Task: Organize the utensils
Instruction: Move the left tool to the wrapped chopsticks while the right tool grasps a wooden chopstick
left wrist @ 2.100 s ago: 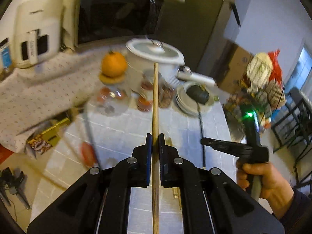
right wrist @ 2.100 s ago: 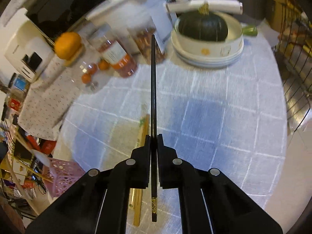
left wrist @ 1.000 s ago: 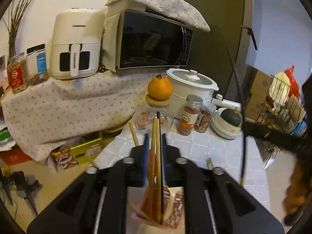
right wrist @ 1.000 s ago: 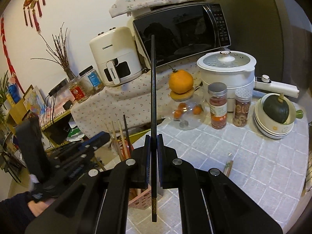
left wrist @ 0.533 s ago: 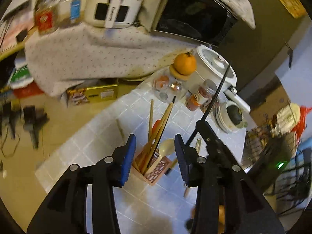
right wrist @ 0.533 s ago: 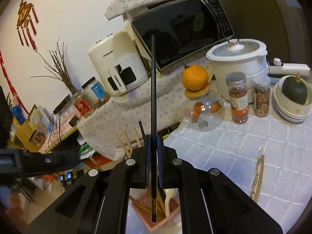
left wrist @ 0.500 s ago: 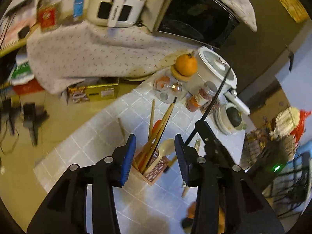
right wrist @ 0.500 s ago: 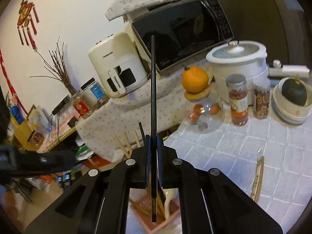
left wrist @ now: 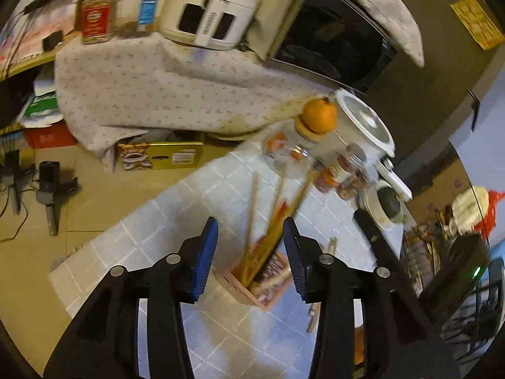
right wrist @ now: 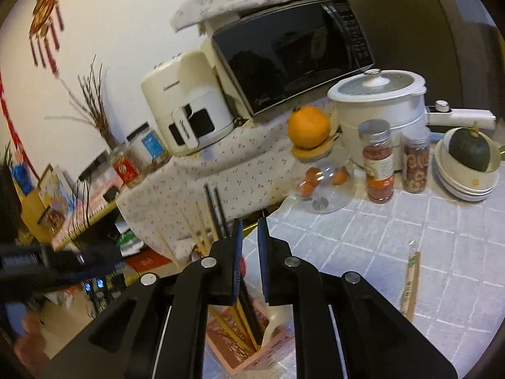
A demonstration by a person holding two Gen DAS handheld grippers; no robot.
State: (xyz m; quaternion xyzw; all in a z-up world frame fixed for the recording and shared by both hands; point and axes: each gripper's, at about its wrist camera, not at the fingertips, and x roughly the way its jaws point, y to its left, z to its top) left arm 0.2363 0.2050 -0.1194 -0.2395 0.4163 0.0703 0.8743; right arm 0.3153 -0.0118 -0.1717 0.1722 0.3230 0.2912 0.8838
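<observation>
A pink utensil holder [left wrist: 249,287] stands on the white-tiled table with several wooden chopsticks [left wrist: 274,208] leaning out of it. My left gripper [left wrist: 249,252] hovers above it, open, nothing between its blue pads. In the right wrist view the holder [right wrist: 240,347] sits just under my right gripper [right wrist: 249,243], whose jaws are opening with an empty gap between them. Two black chopsticks [right wrist: 216,211] stand in the holder beside the wooden ones, along with a white spoon [right wrist: 277,319]. The left gripper [right wrist: 47,265] shows as a dark blur at the left.
A paper-wrapped pair of chopsticks [right wrist: 410,284] lies on the table at the right. Behind stand a glass jar with an orange [right wrist: 311,129] on its lid, two spice jars [right wrist: 378,167], a white cooker [right wrist: 378,104] and bowls holding a green squash [right wrist: 470,151]. The table edge drops to the floor at the left.
My right gripper has let go of the black chopstick, which now stands in the holder. The left gripper opened, released its wooden chopstick, then lifted and rolled away from the holder.
</observation>
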